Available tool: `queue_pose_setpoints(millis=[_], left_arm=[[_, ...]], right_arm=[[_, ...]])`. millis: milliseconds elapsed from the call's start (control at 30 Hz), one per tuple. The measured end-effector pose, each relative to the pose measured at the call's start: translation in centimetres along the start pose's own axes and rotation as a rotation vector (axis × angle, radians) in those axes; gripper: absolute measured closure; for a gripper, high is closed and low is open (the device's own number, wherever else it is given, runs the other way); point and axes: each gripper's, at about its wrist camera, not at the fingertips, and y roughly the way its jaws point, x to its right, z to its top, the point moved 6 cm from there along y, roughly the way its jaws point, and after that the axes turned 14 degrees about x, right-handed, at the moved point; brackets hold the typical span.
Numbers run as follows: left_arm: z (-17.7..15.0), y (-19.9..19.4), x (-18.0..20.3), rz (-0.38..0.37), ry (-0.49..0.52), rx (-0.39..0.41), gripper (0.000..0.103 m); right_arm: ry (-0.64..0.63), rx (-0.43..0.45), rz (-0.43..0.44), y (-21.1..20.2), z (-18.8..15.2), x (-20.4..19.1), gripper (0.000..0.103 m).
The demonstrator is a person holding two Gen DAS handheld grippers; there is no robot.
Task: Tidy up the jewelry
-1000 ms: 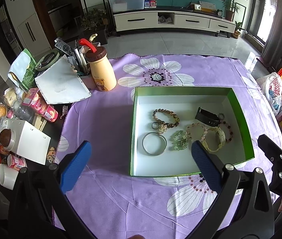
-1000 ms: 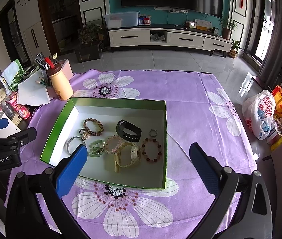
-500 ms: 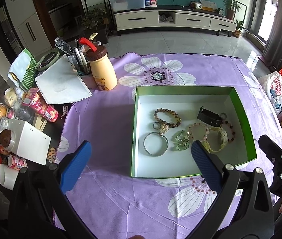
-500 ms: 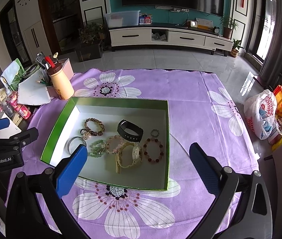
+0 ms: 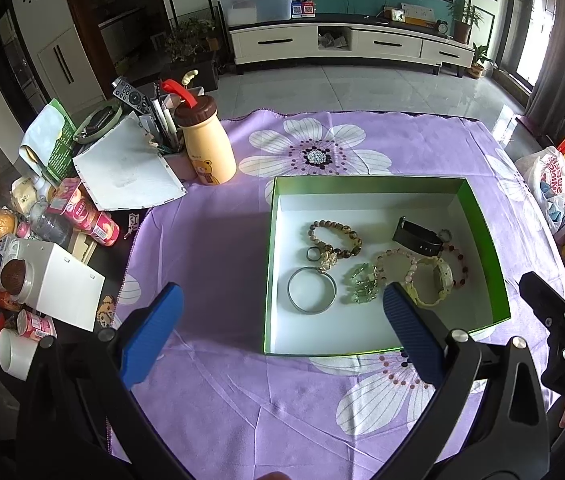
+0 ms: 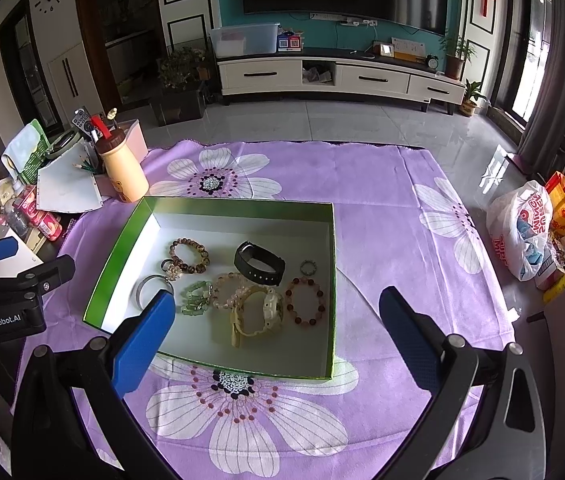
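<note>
- My left gripper (image 5: 280, 322) is wide open and holds nothing. It hangs above the purple flowered cloth (image 5: 210, 248) on the worktop, beside the near left corner of the green box (image 5: 268, 264).
- My right gripper (image 6: 274, 320) is wide open too, with nothing in it. It hangs over the near side of the same box.
- All the jewelry lies inside the box: a silver bangle (image 5: 311, 290), a brown bead bracelet (image 5: 335, 237), a green bead bracelet (image 5: 363, 283), a pale yellow watch (image 6: 258, 312), a black band (image 6: 259, 263), a red bead bracelet (image 6: 305, 302) and a small ring (image 6: 308, 267).
- The pink beads, the yellow watch and the green bracelet touch each other. I think if I grab one, I may drag another along.
- The bangle is thin and flat, so it may slip from my gripper.
- The box looks light. A bump on its wall may slide it across the cloth.
</note>
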Motion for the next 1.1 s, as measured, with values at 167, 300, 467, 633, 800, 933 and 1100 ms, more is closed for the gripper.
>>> queue_pose_setpoints(millis=[167, 300, 467, 633, 800, 933, 1100], left_arm=[[0.12, -0.27, 0.20, -0.001, 0.007, 0.006, 0.002], [0.14, -0.37, 0.44, -0.001, 0.009, 0.005, 0.002], [0.20, -0.20, 0.53, -0.003, 0.000, -0.002, 0.002], [0.16, 0.03, 0.55, -0.009, -0.007, -0.008, 0.002], [0.18, 0.17, 0.38, -0.004, -0.011, -0.010, 0.002], [0.26, 0.07, 0.15, -0.003, -0.019, -0.008, 0.002], [0.16, -0.02, 0.08, -0.004, -0.023, -0.009, 0.002]], right_arm=[[-0.003, 0.001, 0.005, -0.21, 0.02, 0.03, 0.001], [0.000, -0.002, 0.005, -0.28, -0.03, 0.09, 0.001], [0.003, -0.001, 0.005, -0.29, -0.02, 0.28, 0.001], [0.008, -0.008, 0.007, 0.19, -0.19, 0.47, 0.001], [0.005, -0.009, 0.013, 0.38, -0.20, 0.22, 0.001], [0.002, -0.006, 0.012, 0.27, -0.12, 0.17, 0.001], [0.002, -0.005, 0.013, 0.26, -0.10, 0.16, 0.001]])
